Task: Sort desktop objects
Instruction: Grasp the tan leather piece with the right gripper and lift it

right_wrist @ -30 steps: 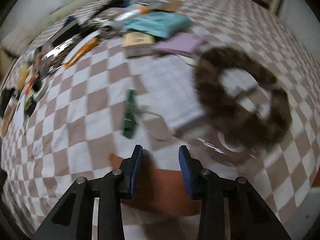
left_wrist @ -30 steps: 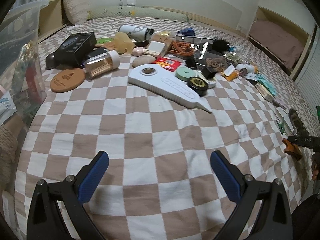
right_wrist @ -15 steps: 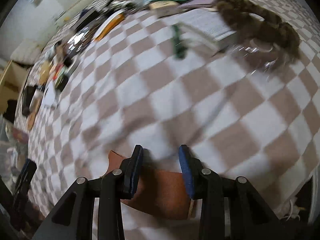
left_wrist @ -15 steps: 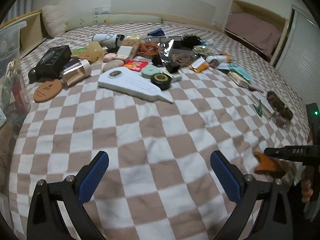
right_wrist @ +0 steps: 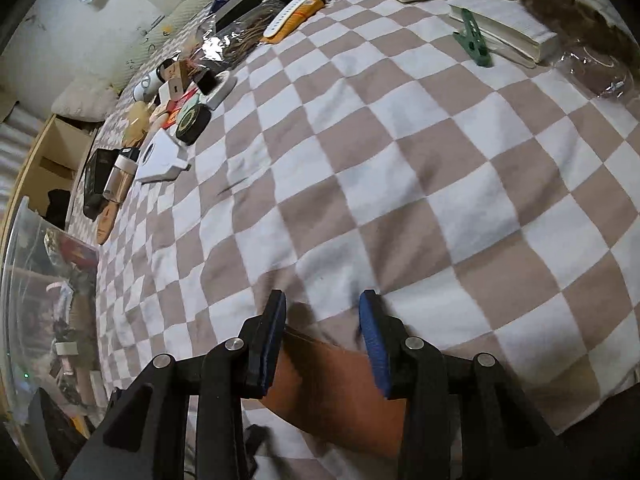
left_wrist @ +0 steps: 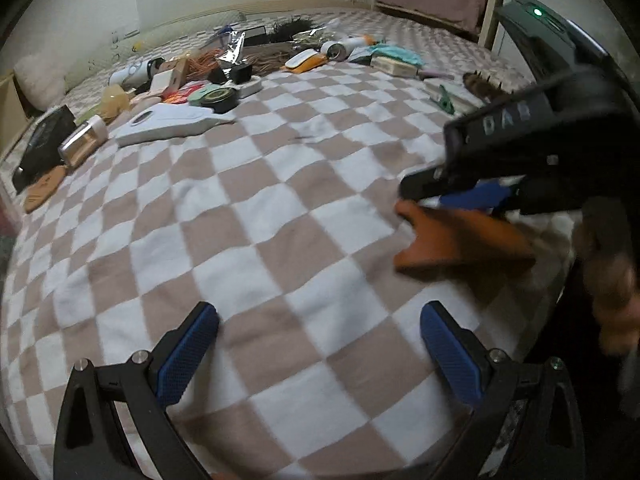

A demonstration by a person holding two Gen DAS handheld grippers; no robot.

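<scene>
While the right gripper (right_wrist: pixel 323 332) hangs above the checkered blanket (right_wrist: pixel 400 152), its blue pads are clamped on an orange-brown flat piece (right_wrist: pixel 332 384), which is lifted clear of the fabric. Seen from the left wrist, that piece (left_wrist: pixel 460 240) juts from the right gripper (left_wrist: pixel 440 200), blurred. The left gripper (left_wrist: pixel 320 336) stands wide apart, nothing between its fingers. Clutter lies along the far edge: a white flat device (left_wrist: pixel 168 124), a green clip (right_wrist: pixel 472 40) against a book (right_wrist: pixel 504 24).

Both wrist views look down across the checkered blanket (left_wrist: pixel 280 184).
</scene>
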